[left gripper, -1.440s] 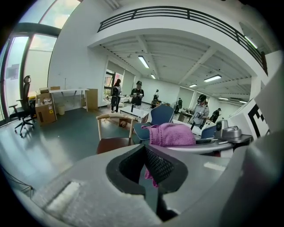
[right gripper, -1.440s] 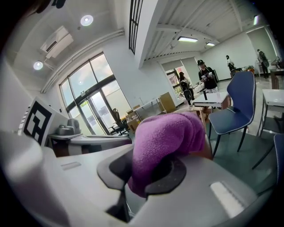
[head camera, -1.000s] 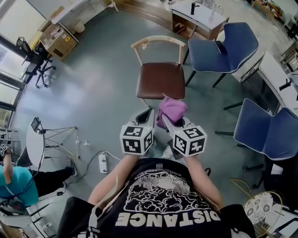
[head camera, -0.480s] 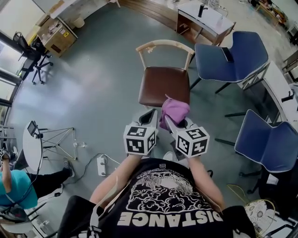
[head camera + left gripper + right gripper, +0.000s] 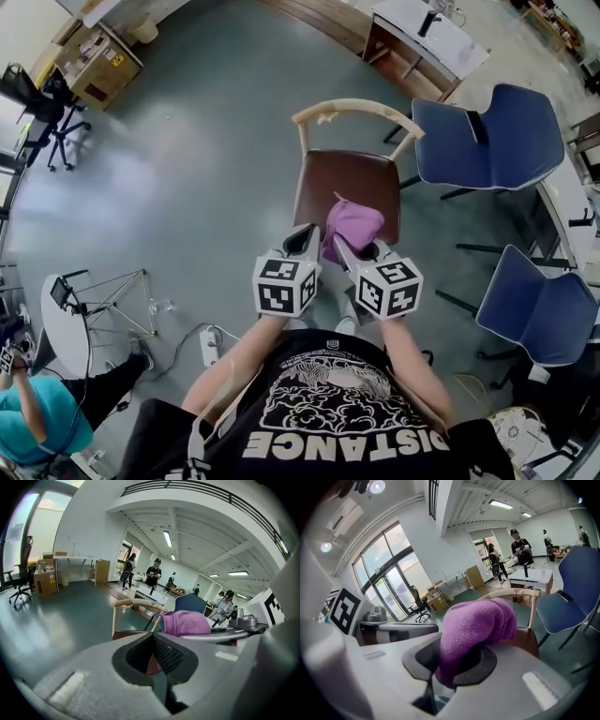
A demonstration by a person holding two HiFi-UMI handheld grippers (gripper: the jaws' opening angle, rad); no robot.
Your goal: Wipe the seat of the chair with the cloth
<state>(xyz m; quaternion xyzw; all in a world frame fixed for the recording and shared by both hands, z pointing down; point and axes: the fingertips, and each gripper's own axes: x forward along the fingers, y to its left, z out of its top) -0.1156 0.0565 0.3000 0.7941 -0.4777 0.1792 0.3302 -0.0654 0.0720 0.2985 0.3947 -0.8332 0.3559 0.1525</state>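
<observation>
Observation: right claw (image 5: pixel 341 246) pinches a bunched purple fuzzy cloth (image 5: pixel 354 225). In the right gripper view the claw (image 5: pixel 454 667) has its pads pressed into the lower end of the cloth (image 5: pixel 476 625), and the rest bulges up and forward past the tips.

Left claw (image 5: pixel 307 234) sits just beside the right one, both pointing toward the chair. In the left gripper view its jaws (image 5: pixel 157 660) are pressed together with nothing gripped. The cloth (image 5: pixel 185 623) shows off to its right.

Chair: glossy brown seat (image 5: pixel 349 183) with a curved pale wooden backrest (image 5: pixel 356 108), standing on the grey-green floor (image 5: pixel 187 141) directly in front of the person. In the head view the cloth overlaps the near part of the seat. Whether it touches the seat I cannot tell. In the right gripper view the backrest (image 5: pixel 511 594) and seat (image 5: pixel 525 641) appear behind the cloth, and the backrest (image 5: pixel 133 603) also shows in the left gripper view.

Surroundings: two blue padded chairs to the right, one farther (image 5: pixel 492 131) and one nearer (image 5: pixel 539 305). White power strip (image 5: pixel 208 347) lies on the floor to the left. The person wears a black T-shirt with white print (image 5: pixel 328 403).
</observation>
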